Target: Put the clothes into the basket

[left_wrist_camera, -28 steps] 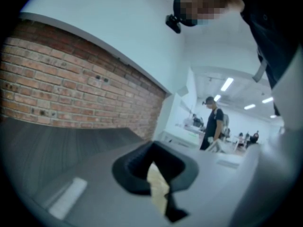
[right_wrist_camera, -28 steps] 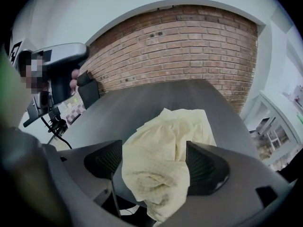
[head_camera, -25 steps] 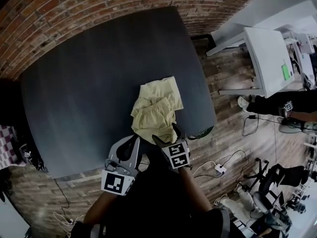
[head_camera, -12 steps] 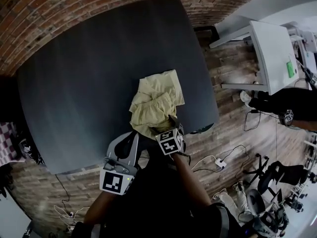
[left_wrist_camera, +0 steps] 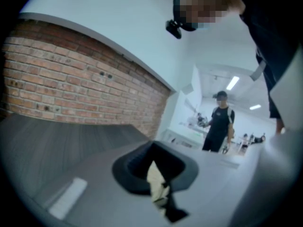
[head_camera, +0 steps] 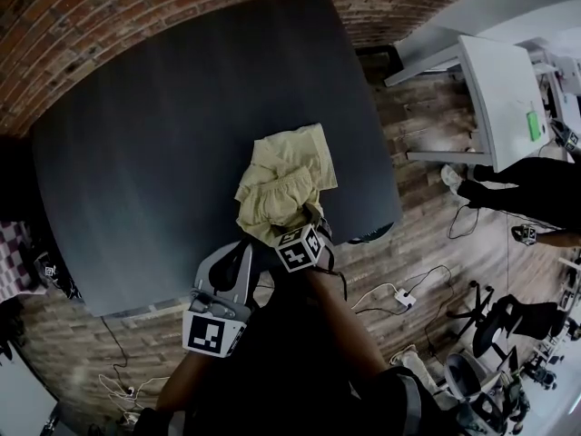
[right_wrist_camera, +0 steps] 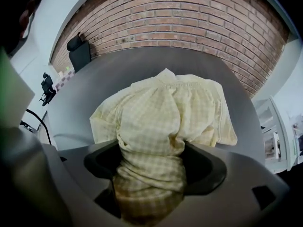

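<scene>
The left gripper [head_camera: 243, 248] hangs just off the worktop's [head_camera: 163, 134] near edge, its jaws pressed close together. At its 2 o'clock, the right gripper [head_camera: 307, 223] is clamped on the near end of the yellow checked clothes [head_camera: 283, 180]. They lie bunched at the worktop's 5 o'clock edge. A brick wall [head_camera: 182, 7] stands at 12 o'clock.

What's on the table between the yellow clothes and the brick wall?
Nothing: only bare dark table runs from the yellow clothes to the brick wall, seen in the head view.
</scene>
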Demonstrator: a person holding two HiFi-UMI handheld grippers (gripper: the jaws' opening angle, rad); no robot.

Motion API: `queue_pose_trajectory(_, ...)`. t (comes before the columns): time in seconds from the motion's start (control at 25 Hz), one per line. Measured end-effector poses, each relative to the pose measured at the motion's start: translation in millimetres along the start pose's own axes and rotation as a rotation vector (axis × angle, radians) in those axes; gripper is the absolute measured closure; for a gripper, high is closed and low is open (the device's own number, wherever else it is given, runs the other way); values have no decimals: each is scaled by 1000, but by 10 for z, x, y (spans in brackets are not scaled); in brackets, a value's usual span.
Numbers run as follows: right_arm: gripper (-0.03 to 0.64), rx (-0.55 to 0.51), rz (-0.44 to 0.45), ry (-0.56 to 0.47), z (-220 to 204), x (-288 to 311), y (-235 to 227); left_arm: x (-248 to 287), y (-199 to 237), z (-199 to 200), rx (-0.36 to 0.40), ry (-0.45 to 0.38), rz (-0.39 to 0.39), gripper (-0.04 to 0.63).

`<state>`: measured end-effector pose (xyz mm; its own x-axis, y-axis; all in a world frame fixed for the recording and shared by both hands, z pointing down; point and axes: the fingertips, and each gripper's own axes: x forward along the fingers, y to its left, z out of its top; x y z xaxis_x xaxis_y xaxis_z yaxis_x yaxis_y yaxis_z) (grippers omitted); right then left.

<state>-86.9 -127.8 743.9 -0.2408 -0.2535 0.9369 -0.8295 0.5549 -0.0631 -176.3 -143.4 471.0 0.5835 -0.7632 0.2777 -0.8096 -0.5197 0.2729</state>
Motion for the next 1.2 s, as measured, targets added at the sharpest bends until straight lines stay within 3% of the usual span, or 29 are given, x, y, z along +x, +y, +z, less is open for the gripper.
queue_pose_trajectory(0.4, 236, -13, 3, -12, 2, 7, -11, -115, -38, -16, 40, 4, -2, 589)
queue_pose_trajectory(0.92, 356, -65, 19, -25, 6, -30, -73, -346, -130, 8, 38, -26, 25, 589)
queue_pose_trajectory(1.2, 367, -81, 12, -40, -40, -64, -19, -488, -158, 36, 43, -40, 38, 589)
